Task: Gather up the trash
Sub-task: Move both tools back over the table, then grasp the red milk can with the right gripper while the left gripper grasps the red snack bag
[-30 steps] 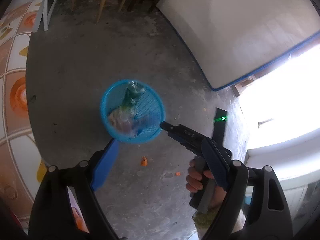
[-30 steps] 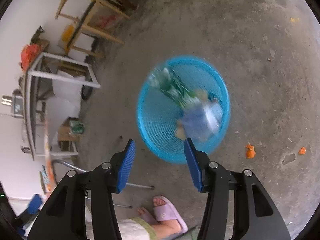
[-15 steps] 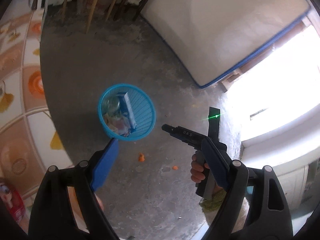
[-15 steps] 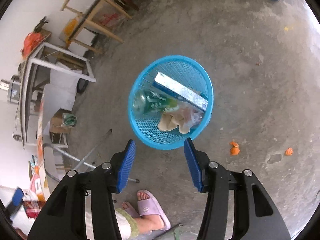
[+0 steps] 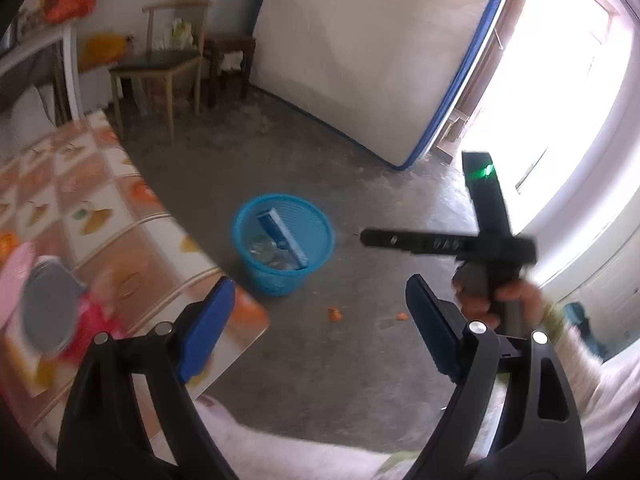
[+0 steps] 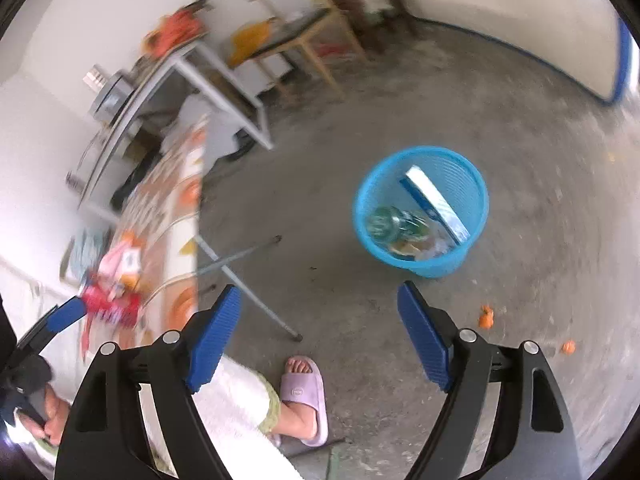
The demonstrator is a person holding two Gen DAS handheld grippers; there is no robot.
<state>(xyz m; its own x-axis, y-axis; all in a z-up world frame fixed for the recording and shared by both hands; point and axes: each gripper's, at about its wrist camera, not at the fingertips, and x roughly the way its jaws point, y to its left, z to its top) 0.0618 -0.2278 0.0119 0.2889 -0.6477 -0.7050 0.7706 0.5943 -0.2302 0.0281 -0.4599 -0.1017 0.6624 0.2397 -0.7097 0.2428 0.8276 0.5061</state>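
A blue mesh trash basket [image 5: 316,258] [image 6: 474,196] stands on the concrete floor. It holds a blue and white box [image 6: 434,204] [image 5: 282,234], a clear green bottle [image 6: 390,222] and crumpled wrappers. My left gripper [image 5: 316,330] is open and empty, high above the floor near the table's corner. My right gripper [image 6: 320,338] is open and empty, well back from the basket; it also shows from the side in the left wrist view [image 5: 452,242]. Small orange scraps [image 6: 486,318] [image 5: 334,314] lie on the floor near the basket.
A table with a patterned cloth [image 5: 100,216] [image 6: 176,216] carries a pink and red packet [image 6: 116,276] and a round grey lid [image 5: 48,308]. A chair [image 5: 168,64], a stool, a mattress [image 5: 360,48] against the wall, a metal rack [image 6: 192,76]. My slippered foot [image 6: 302,384].
Both grippers rose and drew back from the basket toward the table, and the views tilted up to show the room. Both stayed open and empty. The trash settled in the basket.
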